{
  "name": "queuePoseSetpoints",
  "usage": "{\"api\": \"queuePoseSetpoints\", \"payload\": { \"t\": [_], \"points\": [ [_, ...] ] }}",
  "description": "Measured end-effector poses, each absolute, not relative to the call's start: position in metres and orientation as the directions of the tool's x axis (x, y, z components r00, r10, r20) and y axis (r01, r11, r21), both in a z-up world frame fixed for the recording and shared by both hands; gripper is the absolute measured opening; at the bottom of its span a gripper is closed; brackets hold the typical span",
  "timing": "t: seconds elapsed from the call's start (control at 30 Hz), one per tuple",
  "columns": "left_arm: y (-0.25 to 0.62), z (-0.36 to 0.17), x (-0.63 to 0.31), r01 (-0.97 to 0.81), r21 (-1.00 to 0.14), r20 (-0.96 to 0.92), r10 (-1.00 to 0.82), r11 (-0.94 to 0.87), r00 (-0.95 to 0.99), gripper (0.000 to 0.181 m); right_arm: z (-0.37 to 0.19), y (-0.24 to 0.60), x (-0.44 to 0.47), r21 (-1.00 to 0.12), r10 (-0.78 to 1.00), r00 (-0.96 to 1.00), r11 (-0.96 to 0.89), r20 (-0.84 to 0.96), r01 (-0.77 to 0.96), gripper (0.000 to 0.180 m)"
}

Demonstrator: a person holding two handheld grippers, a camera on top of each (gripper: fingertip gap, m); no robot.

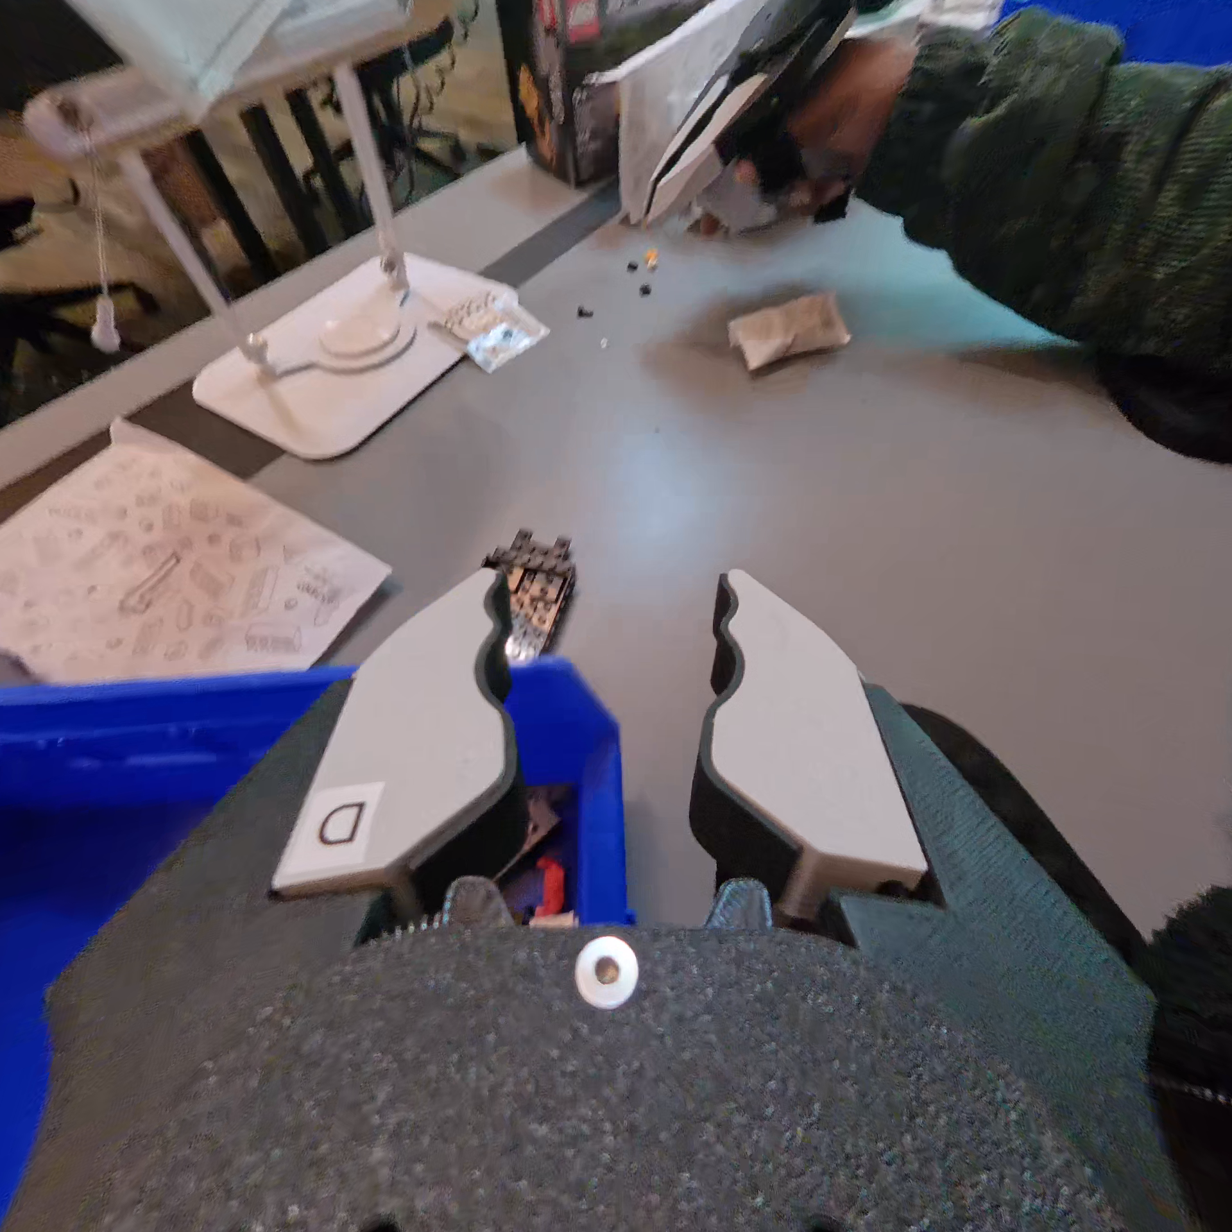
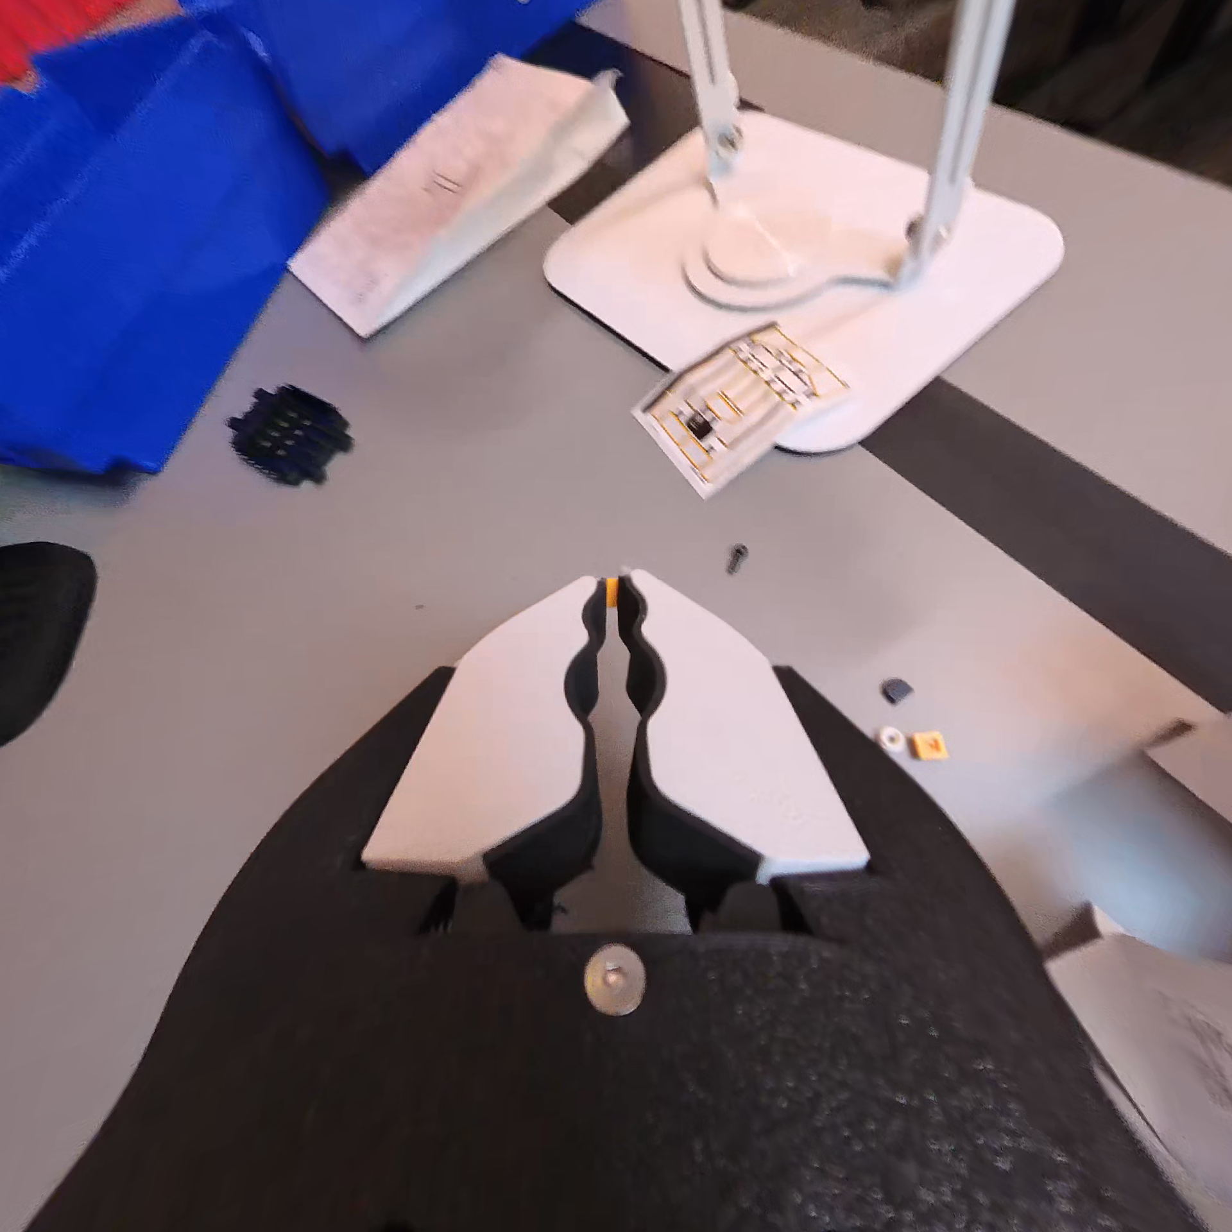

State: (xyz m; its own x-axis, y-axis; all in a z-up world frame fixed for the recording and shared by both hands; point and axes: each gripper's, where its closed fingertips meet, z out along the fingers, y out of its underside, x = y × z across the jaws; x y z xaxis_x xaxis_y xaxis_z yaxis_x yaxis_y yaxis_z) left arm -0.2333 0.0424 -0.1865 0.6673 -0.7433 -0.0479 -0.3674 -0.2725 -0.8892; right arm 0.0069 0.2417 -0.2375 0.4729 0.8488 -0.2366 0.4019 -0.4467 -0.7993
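We see the left gripper (image 1: 610, 590) poised above the grey table (image 1: 800, 533) with its grey fingers spread wide and nothing between them. Directly under its left finger sits the corner of a blue bin (image 1: 567, 733), with red and dark bits showing inside. Just beyond the bin's far rim lies a black studded plate (image 1: 537, 587), flat on the table, partly hidden by that finger. Left of the bin lies a white printed sheet with line drawings (image 1: 167, 573). Farther from the bin stands the white lamp base (image 1: 320, 387), with a small clear bag of parts (image 1: 493, 327) resting against its edge. Right of the bag, tiny black and orange pieces (image 1: 640, 273) lie scattered, and near them a crumpled grey packet (image 1: 790, 330). Farthest from the bin, a hand in a green sleeve holds the right gripper (image 1: 650, 200), tip down at the table by a dark box (image 1: 567, 87). In the right wrist view we see that right gripper (image 2: 612, 587) pinched together on a small yellow-orange piece (image 2: 611, 593), a thin sliver showing between the tips. Beside it on the table lie a dark pin (image 2: 735, 557), a dark small tile (image 2: 897, 689), a white ring (image 2: 891, 739) and an orange square tile (image 2: 930, 745).
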Motion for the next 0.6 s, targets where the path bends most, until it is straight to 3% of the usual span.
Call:
{"api": "queuePoseSetpoints", "payload": {
  "t": [0.03, 0.23, 0.4, 0.6],
  "points": [
    [0.041, -0.184, -0.226, -0.368, -0.897, -0.062, -0.755, -0.245, 0.653, 0.057, -0.230, 0.235, 0.001, -0.812, 0.862, 0.446, -0.429, -0.239, 0.396, 0.003],
    [0.036, -0.157, -0.174, -0.319, -0.948, -0.203, -0.774, 0.001, 0.600, 0.051, -0.166, 0.144, -0.072, -0.899, 0.940, 0.054, -0.338, -0.336, 0.278, 0.003],
    [0.032, -0.147, -0.149, -0.393, -0.900, -0.406, -0.684, 0.187, 0.605, 0.034, -0.137, 0.046, -0.133, -0.892, 0.841, -0.301, -0.402, -0.449, 0.207, 0.003],
    [0.022, -0.134, -0.144, -0.421, -0.849, -0.525, -0.602, 0.320, 0.601, 0.018, -0.129, 0.009, -0.154, -0.802, 0.686, -0.425, -0.561, -0.590, 0.206, 0.003]
  ]
}}
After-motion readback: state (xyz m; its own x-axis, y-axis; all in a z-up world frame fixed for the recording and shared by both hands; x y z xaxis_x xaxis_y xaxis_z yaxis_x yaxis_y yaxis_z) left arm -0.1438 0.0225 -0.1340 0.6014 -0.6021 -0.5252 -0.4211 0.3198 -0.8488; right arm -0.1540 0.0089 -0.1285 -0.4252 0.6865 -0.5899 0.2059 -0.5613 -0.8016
